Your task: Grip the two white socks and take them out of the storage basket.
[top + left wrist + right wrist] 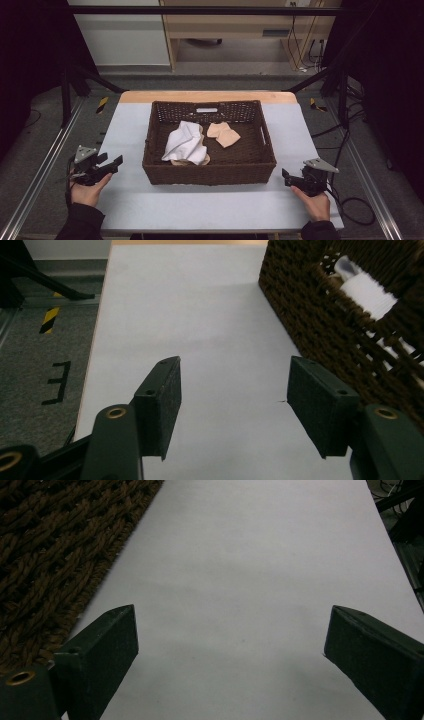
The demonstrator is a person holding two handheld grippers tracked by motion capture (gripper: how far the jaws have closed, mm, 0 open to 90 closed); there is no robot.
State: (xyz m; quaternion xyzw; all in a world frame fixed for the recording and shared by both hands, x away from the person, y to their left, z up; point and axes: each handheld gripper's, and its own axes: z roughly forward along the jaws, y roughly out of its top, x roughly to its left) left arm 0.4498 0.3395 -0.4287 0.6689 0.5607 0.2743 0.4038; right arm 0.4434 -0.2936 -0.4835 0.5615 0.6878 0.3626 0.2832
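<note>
- the brown wicker basket (209, 172) sits in the middle of the pale table (200, 205), its handle cut-out on the far wall.
- inside the basket, a crumpled white cloth (187, 142) lies toward the left and near side; a small tan cloth (224, 134) lies just right of it, toward the far wall.
- something tan peeks out beneath the white cloth's near edge, possibly another cloth; the view is too dim to tell.
- the left gripper (111, 164) rests left of the basket, near its front corner, jaws apart with nothing but bare table between them (227, 390).
- the right gripper (286, 177) sits right of the basket's front corner, jaws spread wide and empty (230, 635).
</note>
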